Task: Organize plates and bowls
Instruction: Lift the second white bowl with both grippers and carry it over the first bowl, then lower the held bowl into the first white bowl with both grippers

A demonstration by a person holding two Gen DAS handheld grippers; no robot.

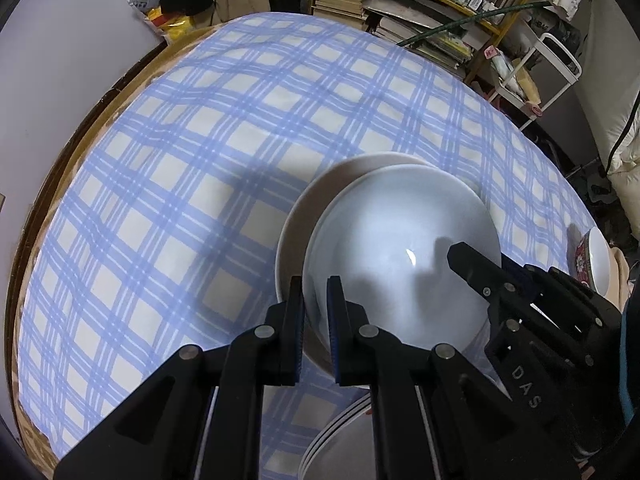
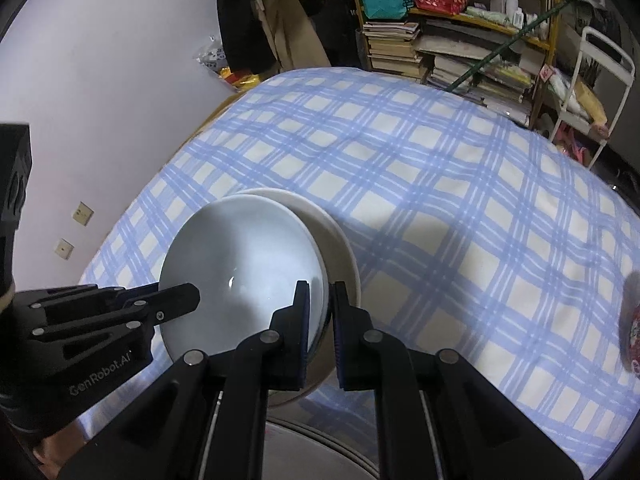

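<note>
Two grippers pinched one white bowl by opposite rims, the left gripper and right gripper holding it over a cream plate on the checked tablecloth. Lowering both sides evenly would probably seat it centred.

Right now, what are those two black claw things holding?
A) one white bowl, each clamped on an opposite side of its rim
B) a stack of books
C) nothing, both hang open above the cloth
A: the left gripper and right gripper each pinch the rim of the white bowl from opposite sides.
</note>
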